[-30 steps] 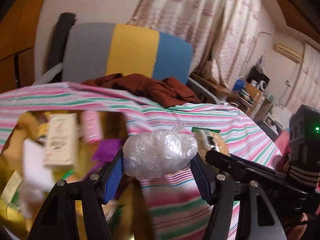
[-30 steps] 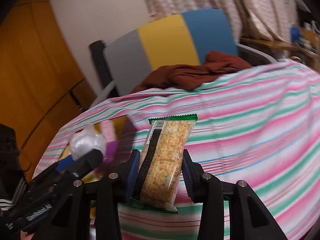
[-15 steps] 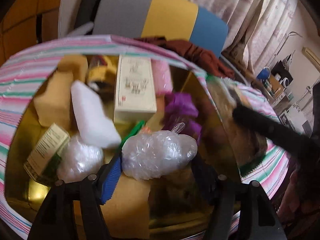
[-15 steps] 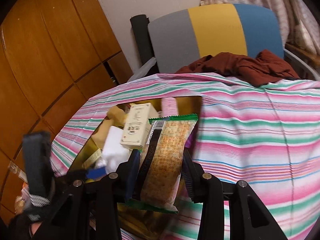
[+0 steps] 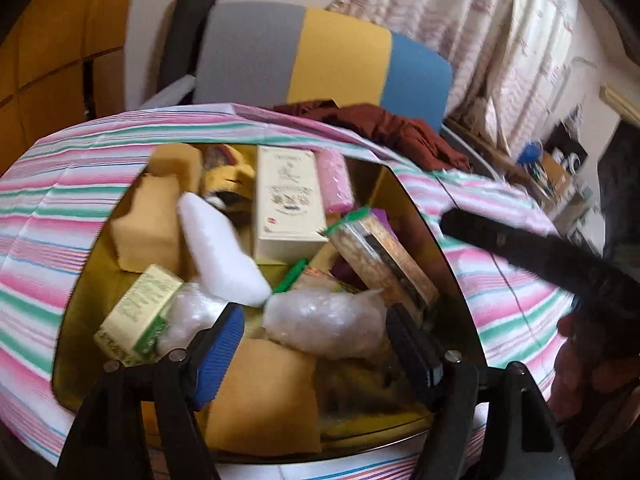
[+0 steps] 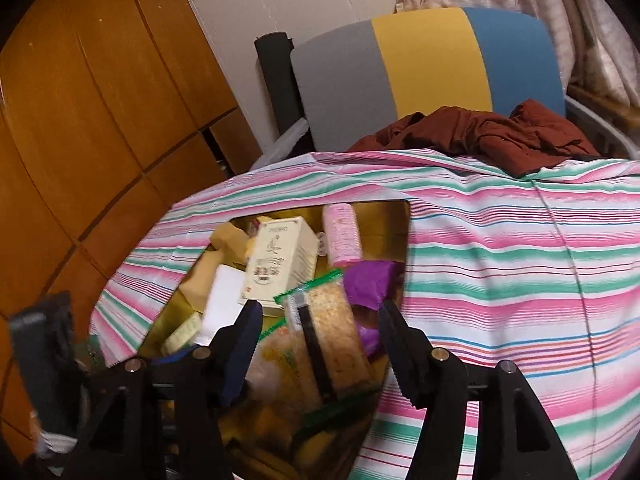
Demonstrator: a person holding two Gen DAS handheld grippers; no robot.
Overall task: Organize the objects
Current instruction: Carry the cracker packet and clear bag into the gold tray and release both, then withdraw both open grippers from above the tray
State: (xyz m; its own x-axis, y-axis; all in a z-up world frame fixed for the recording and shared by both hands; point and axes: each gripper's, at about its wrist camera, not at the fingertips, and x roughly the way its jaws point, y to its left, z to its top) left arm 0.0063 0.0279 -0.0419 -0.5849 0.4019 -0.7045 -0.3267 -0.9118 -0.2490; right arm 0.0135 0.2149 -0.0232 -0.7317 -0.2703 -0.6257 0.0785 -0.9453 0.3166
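Observation:
A gold-lined bin [image 5: 404, 196] sits sunk in the pink and green striped cloth [image 6: 520, 280], full of several items. My left gripper [image 5: 316, 344] hangs over its near side and its jaws are opening. The clear plastic bag [image 5: 324, 322] lies between them, with a gap at the left pad. My right gripper [image 6: 320, 336] is over the bin's right part, jaws opening too. The cracker packet [image 6: 332, 344] sits loose between its fingers, clear of both pads. In the left wrist view this packet [image 5: 380, 256] leans on the bin's contents.
In the bin lie a cream box [image 5: 288, 200], a pink roll [image 6: 342, 236], a white foam piece [image 5: 220, 256], purple wrap [image 6: 372, 280] and tan blocks [image 5: 148, 220]. Behind stand a grey, yellow and blue chair [image 6: 428, 60] with a brown cloth [image 6: 480, 136], and wooden panels [image 6: 100, 100] at left.
Both grippers swung from the striped cloth to over the bin. Both jaws widened: the plastic bag and the cracker packet are no longer pinched and have dropped onto the bin's contents.

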